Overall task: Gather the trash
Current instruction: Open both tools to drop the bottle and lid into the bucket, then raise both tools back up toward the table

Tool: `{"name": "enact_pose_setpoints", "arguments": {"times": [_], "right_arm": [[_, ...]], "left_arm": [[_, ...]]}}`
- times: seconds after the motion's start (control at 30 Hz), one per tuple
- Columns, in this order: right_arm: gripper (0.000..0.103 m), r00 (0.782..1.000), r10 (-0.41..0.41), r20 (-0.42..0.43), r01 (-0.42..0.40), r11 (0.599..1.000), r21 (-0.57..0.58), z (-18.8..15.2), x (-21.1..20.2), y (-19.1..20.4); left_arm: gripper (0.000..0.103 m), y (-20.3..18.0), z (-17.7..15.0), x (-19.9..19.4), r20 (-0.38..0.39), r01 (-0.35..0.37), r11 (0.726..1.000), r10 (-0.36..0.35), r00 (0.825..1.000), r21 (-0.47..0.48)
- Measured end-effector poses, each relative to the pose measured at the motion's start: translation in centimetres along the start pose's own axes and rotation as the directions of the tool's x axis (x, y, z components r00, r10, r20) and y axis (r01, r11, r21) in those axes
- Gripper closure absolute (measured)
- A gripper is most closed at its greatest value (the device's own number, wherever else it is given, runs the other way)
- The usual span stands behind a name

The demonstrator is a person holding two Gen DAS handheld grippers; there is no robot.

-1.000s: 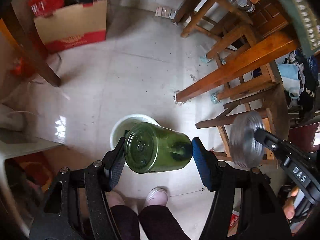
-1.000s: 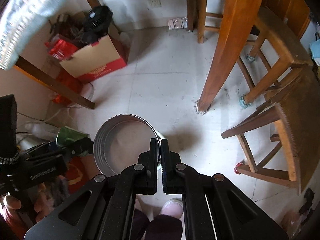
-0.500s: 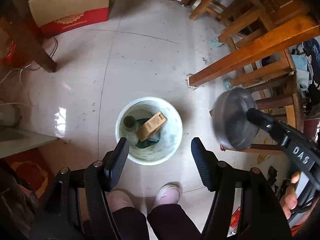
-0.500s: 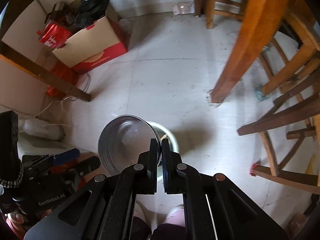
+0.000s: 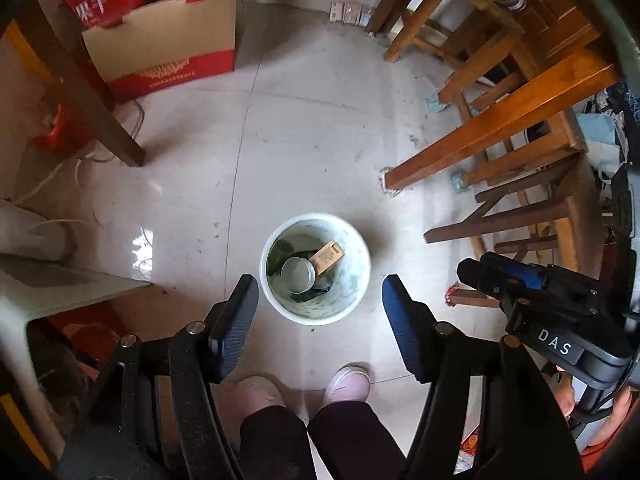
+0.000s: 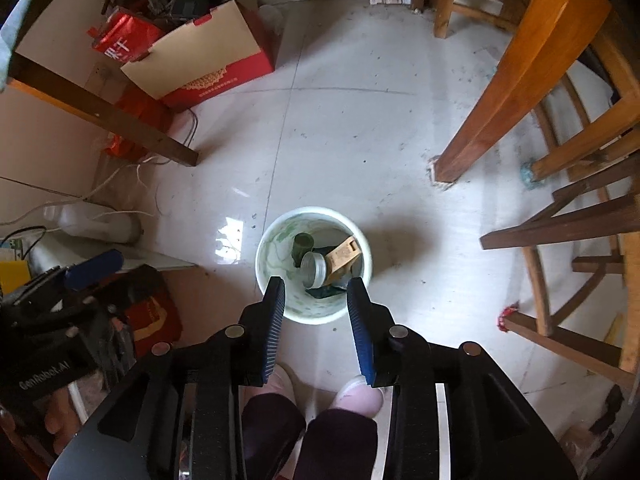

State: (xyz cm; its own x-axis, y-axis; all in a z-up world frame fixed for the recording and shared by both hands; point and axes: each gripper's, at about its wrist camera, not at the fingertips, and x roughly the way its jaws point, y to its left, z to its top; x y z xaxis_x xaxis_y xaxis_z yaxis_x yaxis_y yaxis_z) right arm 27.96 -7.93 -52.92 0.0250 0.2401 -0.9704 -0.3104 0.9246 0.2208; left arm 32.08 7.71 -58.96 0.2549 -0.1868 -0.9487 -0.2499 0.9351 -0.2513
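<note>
A white trash bin (image 5: 352, 300) stands on the floor below both grippers; it also shows in the right wrist view (image 6: 272, 258). Inside it lie a green jar (image 6: 302, 245), a round metal tin (image 5: 297, 275) (image 6: 314, 269) and a tan carton (image 5: 328, 256) (image 6: 342, 255). My left gripper (image 5: 316, 292) is open and empty above the bin. My right gripper (image 6: 316, 296) is open and empty above the bin's near rim. The right gripper also appears at the right of the left wrist view (image 5: 476, 272).
A red and tan cardboard box (image 5: 168, 56) stands at the back left. Wooden table legs (image 5: 480, 136) and chair frames (image 6: 560, 220) crowd the right. A dark table leg (image 6: 104, 116), cables and a white jug (image 6: 96, 222) lie at the left. The person's feet (image 5: 304, 388) are below.
The left gripper opened and dropped the green jar into the bin. Then the right gripper opened and dropped the metal tin into the bin.
</note>
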Motion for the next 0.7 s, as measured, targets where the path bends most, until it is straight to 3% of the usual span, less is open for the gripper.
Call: {"name": "enact_pose_setpoints", "arguments": {"times": [0.4,0.7], "right_arm": [[0.074,0.993,0.001,0.120,-0.002,1.000,0.001,1.9,-15.4,3.1],[0.072,0.964,-0.008,0.267,0.006,1.000,0.009,1.9,-27.7,6.4]], "left_arm": [[0.040,-5.5,2.9,-16.3,0.111,0.012,0.996,-0.021,0.994,0.083],[0.040,-8.4,3.7,-29.6,0.244,0.017,0.989,-0.053,0.968,0.146]]}}
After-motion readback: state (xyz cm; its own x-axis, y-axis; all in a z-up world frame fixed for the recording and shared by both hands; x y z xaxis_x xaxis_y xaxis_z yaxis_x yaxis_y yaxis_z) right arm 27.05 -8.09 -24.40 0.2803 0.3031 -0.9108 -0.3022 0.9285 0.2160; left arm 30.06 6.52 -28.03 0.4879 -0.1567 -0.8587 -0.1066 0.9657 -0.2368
